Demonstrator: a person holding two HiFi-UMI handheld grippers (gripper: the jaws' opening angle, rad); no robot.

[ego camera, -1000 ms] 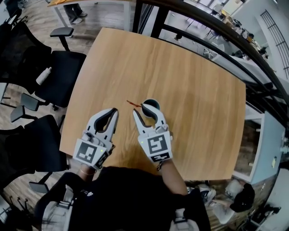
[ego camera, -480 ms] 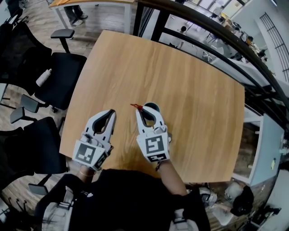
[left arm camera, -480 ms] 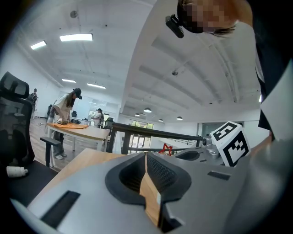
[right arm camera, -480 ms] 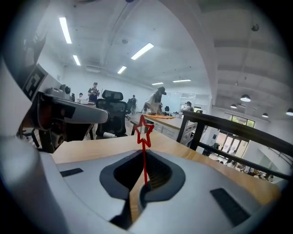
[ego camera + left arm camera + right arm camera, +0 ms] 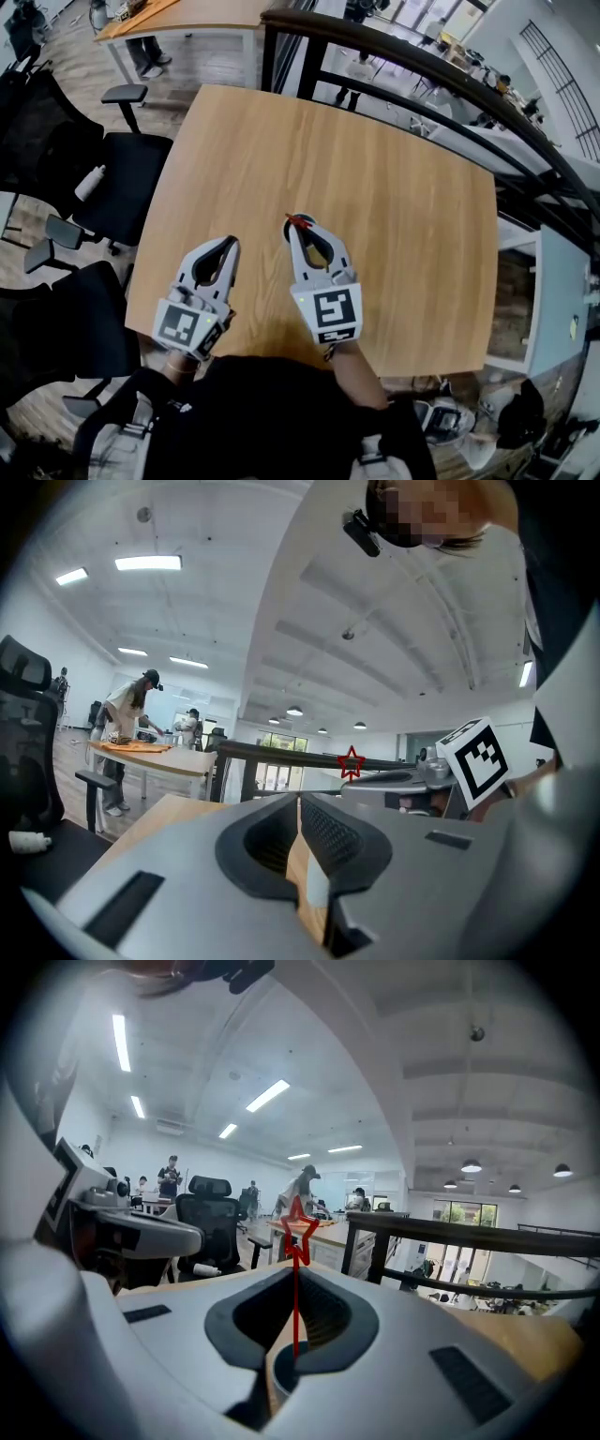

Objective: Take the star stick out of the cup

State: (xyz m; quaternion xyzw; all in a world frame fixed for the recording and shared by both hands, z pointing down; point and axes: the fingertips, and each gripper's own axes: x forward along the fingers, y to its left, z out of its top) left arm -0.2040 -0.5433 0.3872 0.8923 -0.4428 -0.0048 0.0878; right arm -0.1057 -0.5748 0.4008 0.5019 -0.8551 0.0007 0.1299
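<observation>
1. Right gripper view first: the star stick (image 5: 296, 1307) stands upright between the right gripper's (image 5: 296, 1269) jaws, and they're pinching its thin red shaft. The outlined star sits above the jaw tips.
2. The shaft's lower end lines up with the dark mouth of the cup (image 5: 281, 1372), seen through the gap under the jaws. Whether the end has cleared the rim, I can't tell.
3. Head view now: the red star (image 5: 298, 222) pokes out right at the tips of the right gripper (image 5: 296, 231), which covers most of the cup.
4. Over to the left gripper (image 5: 230, 242): it hovers just beside the right one, apart from it, above the near part of the worktop (image 5: 375, 169).
5. Left gripper view confirms it: the jaws (image 5: 300, 799) are pressed together at the tips with nothing held, only wood showing through the slit. The star (image 5: 352, 761) shows off to the right.
6. Further out, black office chairs (image 5: 131, 159) stand at the worktop's left and a dark railing (image 5: 422, 66) runs along its far side.
</observation>
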